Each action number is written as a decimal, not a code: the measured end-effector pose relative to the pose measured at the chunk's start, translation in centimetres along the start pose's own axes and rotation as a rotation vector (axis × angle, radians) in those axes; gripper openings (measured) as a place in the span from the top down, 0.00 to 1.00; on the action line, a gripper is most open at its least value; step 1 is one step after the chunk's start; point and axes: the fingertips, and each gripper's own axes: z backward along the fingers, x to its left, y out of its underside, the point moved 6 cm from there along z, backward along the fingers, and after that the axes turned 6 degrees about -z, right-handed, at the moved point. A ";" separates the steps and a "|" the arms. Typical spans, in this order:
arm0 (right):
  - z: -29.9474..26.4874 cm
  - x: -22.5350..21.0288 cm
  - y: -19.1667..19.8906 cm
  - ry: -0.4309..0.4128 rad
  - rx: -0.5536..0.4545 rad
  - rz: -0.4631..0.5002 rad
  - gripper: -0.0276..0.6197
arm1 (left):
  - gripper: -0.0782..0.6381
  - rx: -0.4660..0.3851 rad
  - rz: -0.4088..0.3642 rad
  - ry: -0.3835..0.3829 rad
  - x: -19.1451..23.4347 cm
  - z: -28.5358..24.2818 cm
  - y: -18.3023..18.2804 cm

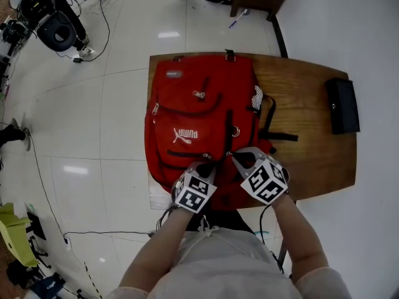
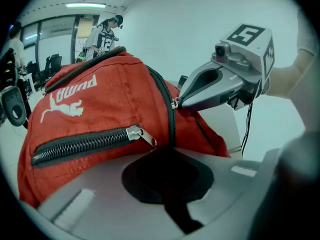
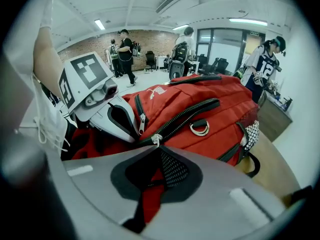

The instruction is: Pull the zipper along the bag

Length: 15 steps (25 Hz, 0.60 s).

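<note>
Right gripper [image 3: 157, 145] pinched shut on silver metal zipper pull [image 3: 155, 138] of red fabric backpack [image 1: 199, 117]; left gripper [image 2: 167, 149] just beside it, clamping backpack cloth.

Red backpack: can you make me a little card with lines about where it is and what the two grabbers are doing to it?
Bag: red backpack, lying on the wooden table
Left gripper: shut, pinching the bag's fabric
Right gripper: shut on the zipper pull
Front pocket zip: closed
Also on the table: a black case, apart from the bag
</note>
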 end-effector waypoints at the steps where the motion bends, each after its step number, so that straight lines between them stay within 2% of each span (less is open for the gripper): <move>1: 0.2 -0.3 -0.1 0.006 -0.004 0.000 0.94 | 0.88 0.003 0.007 0.005 0.0 0.0 0.0; 11: 1.5 -2.6 -1.9 0.081 -0.045 0.002 0.94 | 0.88 0.020 0.048 0.040 0.4 0.2 -0.1; 15: 1.5 -3.6 -2.7 0.086 -0.045 0.015 0.94 | 0.88 0.025 0.066 0.054 0.5 0.5 -0.2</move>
